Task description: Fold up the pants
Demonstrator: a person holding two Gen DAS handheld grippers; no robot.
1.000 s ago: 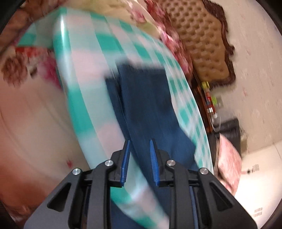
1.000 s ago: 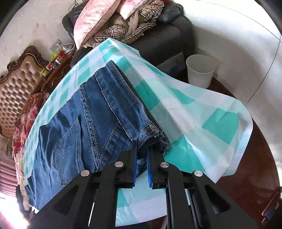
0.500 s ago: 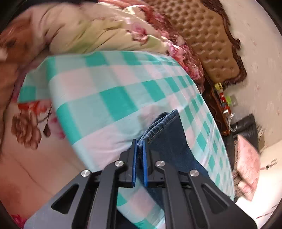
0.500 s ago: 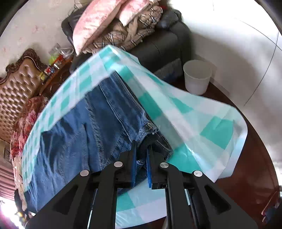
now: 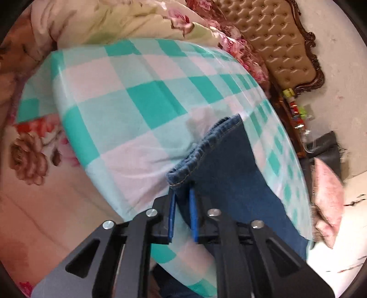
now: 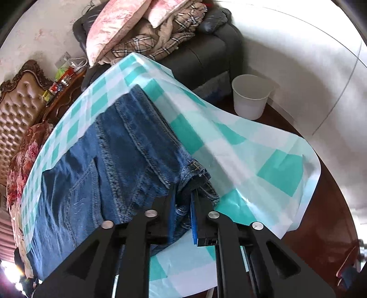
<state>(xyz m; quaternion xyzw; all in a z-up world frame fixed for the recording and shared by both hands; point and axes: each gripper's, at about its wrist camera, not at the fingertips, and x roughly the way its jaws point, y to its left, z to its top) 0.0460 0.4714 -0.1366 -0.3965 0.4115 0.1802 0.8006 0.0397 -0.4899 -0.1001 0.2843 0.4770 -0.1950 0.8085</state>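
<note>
Blue jeans [image 5: 229, 165] lie on a table under a teal and white checked cloth [image 5: 137, 91]. The leg hem [image 5: 201, 146] lies bunched just ahead of my left gripper [image 5: 182, 192]. Its jaws are opening, with the hem's near corner still between the blue pads and not pinched. In the right wrist view the jeans [image 6: 103, 160] stretch away to the left, back pocket up. My right gripper [image 6: 183, 190] is shut on the bunched waistband end near the table's edge, where the checked cloth [image 6: 252, 155] hangs over.
A floral quilt [image 5: 114, 20] and a tufted headboard [image 5: 282, 45] lie beyond the table. A black sofa [image 6: 201, 52] piled with pillows [image 6: 114, 25] and a plaid blanket stands behind. A white bucket [image 6: 250, 98] sits on the dark floor at right.
The left gripper swung to the leg end, shut on the hem half a second ago, and now its jaws stand parted. The right gripper kept its hold and barely moved.
</note>
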